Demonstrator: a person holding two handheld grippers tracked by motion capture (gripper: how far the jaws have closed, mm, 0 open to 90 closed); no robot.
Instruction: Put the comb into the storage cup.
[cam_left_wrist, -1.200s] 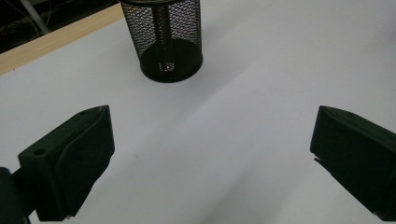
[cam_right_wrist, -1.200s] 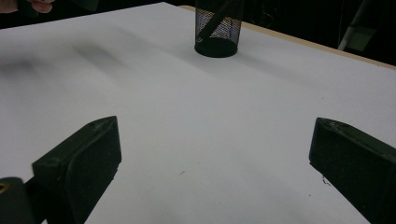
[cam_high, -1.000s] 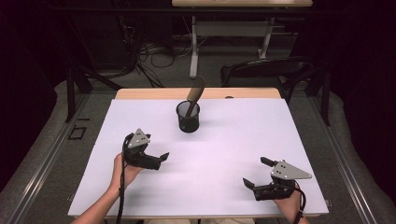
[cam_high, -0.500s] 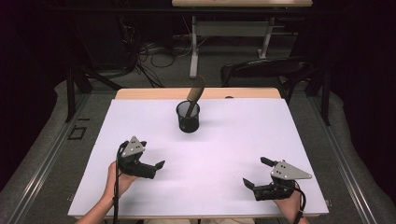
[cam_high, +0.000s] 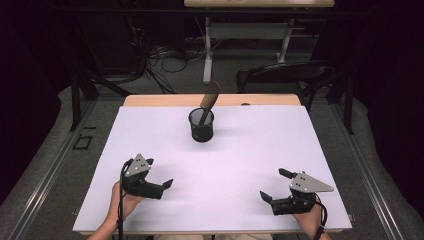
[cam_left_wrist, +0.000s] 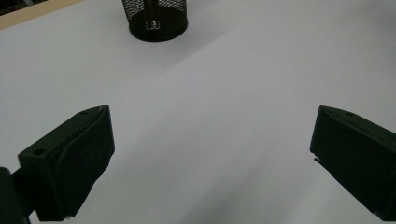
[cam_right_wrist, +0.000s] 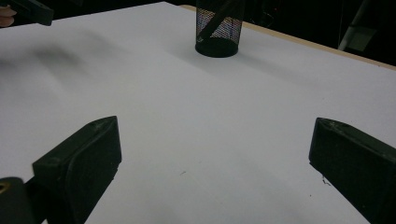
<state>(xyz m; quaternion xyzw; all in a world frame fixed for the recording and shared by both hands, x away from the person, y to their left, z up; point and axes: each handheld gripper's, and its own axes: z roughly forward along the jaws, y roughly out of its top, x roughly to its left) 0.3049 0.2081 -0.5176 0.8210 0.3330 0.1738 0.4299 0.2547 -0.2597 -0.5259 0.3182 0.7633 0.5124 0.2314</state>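
Left gripper (cam_high: 159, 180) and right gripper (cam_high: 273, 184) — jaws wide apart, holding nothing — sit near the worktop's (cam_high: 250, 150) front corners. Mesh cup (cam_high: 201, 125) with brush (cam_high: 209, 97) stands near the rear edge.

High view overhead, gripper views low (near table), sharing mesh cup (cam_high: 201, 126)

left gripper (cam_high: 159, 183) pulled back twd person, lower (jaws apart)

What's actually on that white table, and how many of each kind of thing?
Black mesh cup: 1
Brown-handled tool standing in the cup: 1
Hand-held grippers, left gripper and right gripper: 2
Total: 4
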